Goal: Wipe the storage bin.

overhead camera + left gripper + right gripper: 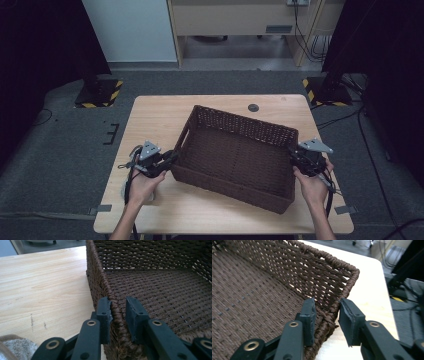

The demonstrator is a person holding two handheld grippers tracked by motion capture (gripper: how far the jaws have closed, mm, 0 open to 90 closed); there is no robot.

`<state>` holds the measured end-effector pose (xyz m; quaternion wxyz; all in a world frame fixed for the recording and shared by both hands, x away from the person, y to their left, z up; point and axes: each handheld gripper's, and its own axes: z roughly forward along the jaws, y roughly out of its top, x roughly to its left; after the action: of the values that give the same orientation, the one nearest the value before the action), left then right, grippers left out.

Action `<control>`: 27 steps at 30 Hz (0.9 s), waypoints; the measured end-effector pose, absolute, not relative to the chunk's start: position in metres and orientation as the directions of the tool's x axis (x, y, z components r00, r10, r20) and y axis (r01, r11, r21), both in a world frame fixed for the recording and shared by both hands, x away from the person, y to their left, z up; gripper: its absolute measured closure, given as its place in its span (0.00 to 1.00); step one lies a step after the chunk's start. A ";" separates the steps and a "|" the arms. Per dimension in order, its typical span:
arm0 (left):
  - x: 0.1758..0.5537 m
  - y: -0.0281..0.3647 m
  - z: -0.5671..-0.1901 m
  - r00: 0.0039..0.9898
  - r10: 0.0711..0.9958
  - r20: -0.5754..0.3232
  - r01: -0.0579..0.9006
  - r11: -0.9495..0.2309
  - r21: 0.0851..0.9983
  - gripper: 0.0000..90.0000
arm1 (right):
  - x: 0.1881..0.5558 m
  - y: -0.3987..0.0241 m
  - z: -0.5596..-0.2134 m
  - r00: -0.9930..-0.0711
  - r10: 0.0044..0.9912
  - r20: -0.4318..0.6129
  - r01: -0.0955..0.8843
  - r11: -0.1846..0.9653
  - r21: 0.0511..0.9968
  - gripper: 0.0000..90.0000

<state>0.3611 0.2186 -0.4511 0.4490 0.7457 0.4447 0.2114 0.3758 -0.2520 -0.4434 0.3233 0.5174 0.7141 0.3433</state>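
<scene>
1. The basket (235,155) lies askew at the middle of the desk (150,115).
2. Left claw (170,158), at 9 o'clock, is clamped on the rim.
3. Right claw (295,159), at 3 o'clock, straddles the opposite rim with a gap remaining, probably for a balanced two-sided lift.

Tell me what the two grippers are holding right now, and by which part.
The left gripper is shut on the basket rim at its left wall. The right gripper straddles the right wall's rim, one pad apart from it, so no hold.
</scene>
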 end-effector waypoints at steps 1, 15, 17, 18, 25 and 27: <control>0.361 0.218 -0.451 0.514 0.854 -0.080 0.470 -0.202 0.859 0.81 | 0.376 -0.255 -0.444 -0.260 0.964 -0.063 0.515 0.193 0.835 0.65; 0.337 0.217 -0.452 0.481 0.871 -0.102 0.480 -0.164 0.862 0.78 | 0.367 -0.250 -0.443 -0.286 0.955 -0.071 0.527 0.219 0.821 0.74; 0.335 0.215 -0.450 0.488 0.868 -0.092 0.485 -0.182 0.855 0.77 | 0.374 -0.249 -0.444 -0.283 0.956 -0.076 0.519 0.219 0.826 0.75; 0.336 0.215 -0.448 0.496 0.864 -0.081 0.487 -0.200 0.850 0.76 | 0.378 -0.249 -0.444 -0.280 0.957 -0.081 0.517 0.221 0.827 0.76; 0.349 0.220 -0.443 0.499 0.863 -0.081 0.472 -0.192 0.861 0.67 | 0.374 -0.253 -0.442 -0.289 0.956 -0.047 0.510 0.195 0.838 0.67; 0.354 0.220 -0.443 0.492 0.867 -0.082 0.470 -0.184 0.863 0.67 | 0.367 -0.252 -0.440 -0.295 0.955 -0.040 0.511 0.193 0.838 0.65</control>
<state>0.3540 0.2202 -0.4428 0.4499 0.7372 0.4532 0.2206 0.3672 -0.2518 -0.4401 0.2973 0.5141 0.7127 0.3734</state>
